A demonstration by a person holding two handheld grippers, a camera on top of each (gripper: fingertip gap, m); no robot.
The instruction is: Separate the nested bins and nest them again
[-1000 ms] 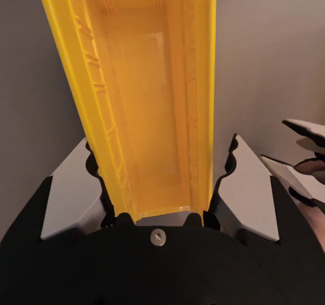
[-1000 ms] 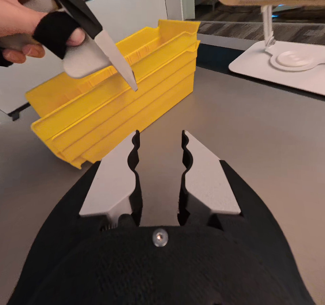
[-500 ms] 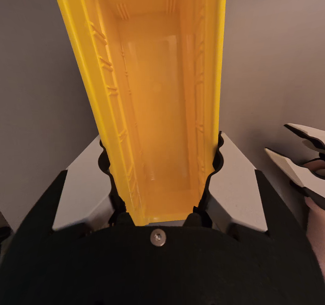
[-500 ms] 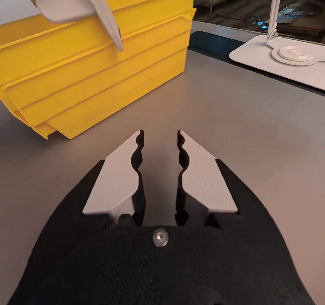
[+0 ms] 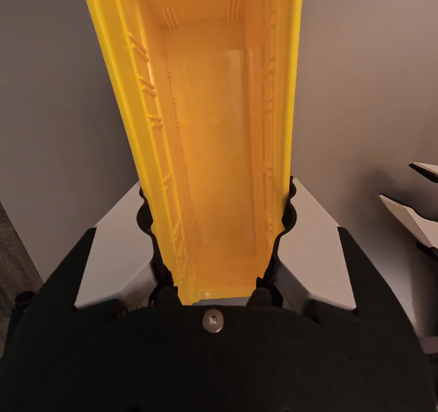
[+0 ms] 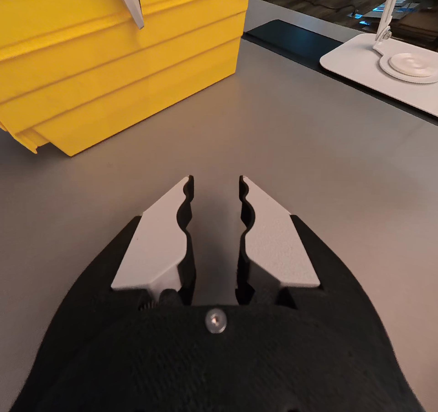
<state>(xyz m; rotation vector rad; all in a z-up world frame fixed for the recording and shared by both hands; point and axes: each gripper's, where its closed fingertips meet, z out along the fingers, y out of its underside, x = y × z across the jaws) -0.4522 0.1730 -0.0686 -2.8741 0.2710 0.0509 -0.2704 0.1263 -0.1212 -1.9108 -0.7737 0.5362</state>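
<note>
A stack of nested yellow bins (image 6: 118, 80) stands on the grey table (image 6: 308, 163), at upper left in the right wrist view. In the left wrist view I look along the inside of the top bin (image 5: 213, 127). My left gripper (image 5: 216, 184) straddles the bin's near end, with both pads pressed on the outsides of its long walls. One of its fingers (image 6: 132, 4) shows against the bin's side in the right wrist view. My right gripper (image 6: 216, 177) is open and empty, low over the table to the right of the bins. It also shows in the left wrist view (image 5: 414, 210).
A white lamp base (image 6: 391, 68) sits at the back right of the table. A dark strip (image 6: 296, 37) runs along the table's far edge behind the bins.
My left gripper's fingers stood wide of the bin, then closed in until both pads met its walls. My right gripper moved closer to the bins without changing its opening.
</note>
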